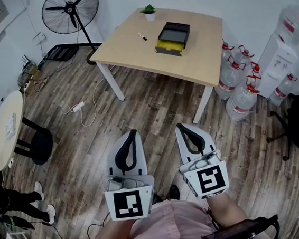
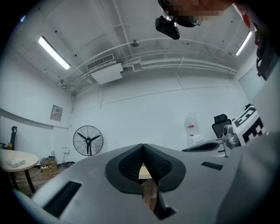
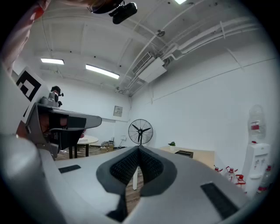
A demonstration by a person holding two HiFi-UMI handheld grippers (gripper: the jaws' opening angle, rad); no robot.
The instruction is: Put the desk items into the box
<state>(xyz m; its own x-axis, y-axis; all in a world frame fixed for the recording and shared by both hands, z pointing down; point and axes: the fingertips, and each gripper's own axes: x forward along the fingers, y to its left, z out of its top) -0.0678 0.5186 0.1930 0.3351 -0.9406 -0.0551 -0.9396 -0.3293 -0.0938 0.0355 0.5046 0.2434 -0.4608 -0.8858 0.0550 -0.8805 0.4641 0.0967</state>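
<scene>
An office: wood-look floor, desk, water dispenser, office chair, standing fan.

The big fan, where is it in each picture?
Head view: fan at top left.
Left gripper view: fan left of the middle, a bit low.
Right gripper view: fan near the middle.
Shared landmark: water dispenser, on the right in all three.
</scene>
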